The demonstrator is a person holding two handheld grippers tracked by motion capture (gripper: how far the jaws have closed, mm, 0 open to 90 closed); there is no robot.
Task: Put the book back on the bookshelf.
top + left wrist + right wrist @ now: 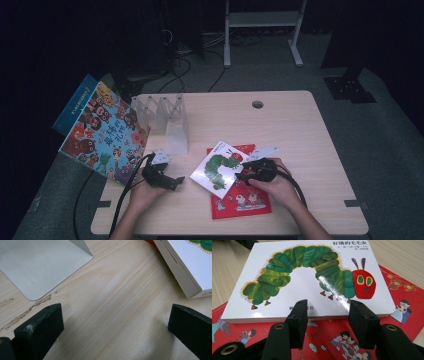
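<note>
From the high view, the white caterpillar book is lying tilted on top of the red book, near the front middle of the desk, and everything else is best placed from it: the clear file rack is standing behind it and to its left, a large colourful picture book is leaning off the desk's edge farther left, and the right gripper is sitting just at its right edge. The left gripper is waiting just left of the white book, apart from it — probably parked there so it is ready to steady or receive the book. In the left gripper view, its jaws are standing wide apart over bare wood with nothing between them; the white book's spine corner is showing ahead at upper right, and the rack's base plate ahead at upper left. In the right gripper view, the right gripper is pointing at the near edge of the white book, its jaws standing partly apart and level with that edge, not yet pressing it — lined up, it seems, to slip around the cover's edge and lift the book off the red one, likely for the rack.
</note>
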